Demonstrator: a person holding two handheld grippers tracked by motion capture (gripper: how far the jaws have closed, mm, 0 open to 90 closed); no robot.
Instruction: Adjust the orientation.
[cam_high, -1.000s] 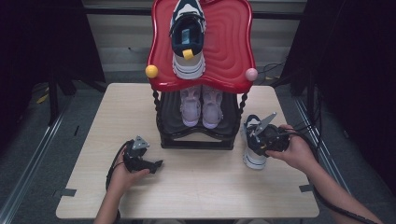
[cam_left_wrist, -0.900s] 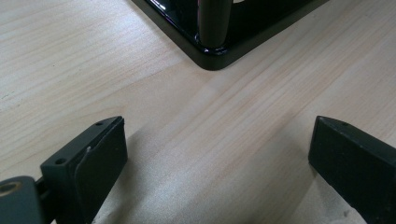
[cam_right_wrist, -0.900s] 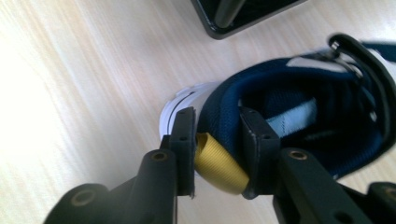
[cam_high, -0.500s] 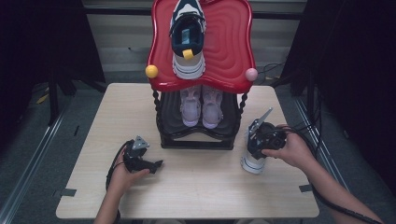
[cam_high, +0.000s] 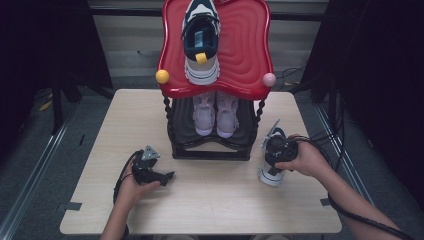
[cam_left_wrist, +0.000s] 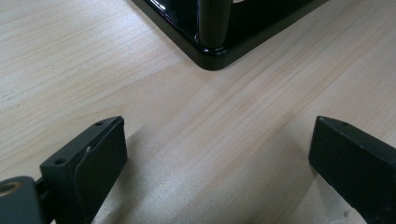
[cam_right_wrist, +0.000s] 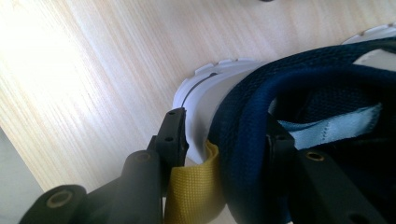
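Observation:
A navy and white sneaker (cam_high: 270, 178) stands on the table to the right of the rack. My right gripper (cam_high: 274, 152) straddles its heel from above. In the right gripper view the sneaker (cam_right_wrist: 322, 74) has one jaw outside on the white heel and the other inside the padded collar, beside the yellow pull tab (cam_right_wrist: 192, 186). My right gripper (cam_right_wrist: 226, 127) has just been opening, with the heel between the pads and both touching it. My left gripper (cam_high: 167, 176) rests on the table at the left. There my left gripper (cam_left_wrist: 217, 140) is open with nothing between its jaws.
A black rack (cam_left_wrist: 210, 53) with a red wavy top shelf (cam_high: 245, 55) stands at the table's back middle. A matching navy sneaker (cam_high: 201, 40) sits on top, and a pale lilac pair (cam_high: 216, 112) below. Bare wood (cam_high: 215, 205) lies between my hands.
The right hand has brought the sneaker slightly nearer and to the left, down onto the table. The left hand has kept still.

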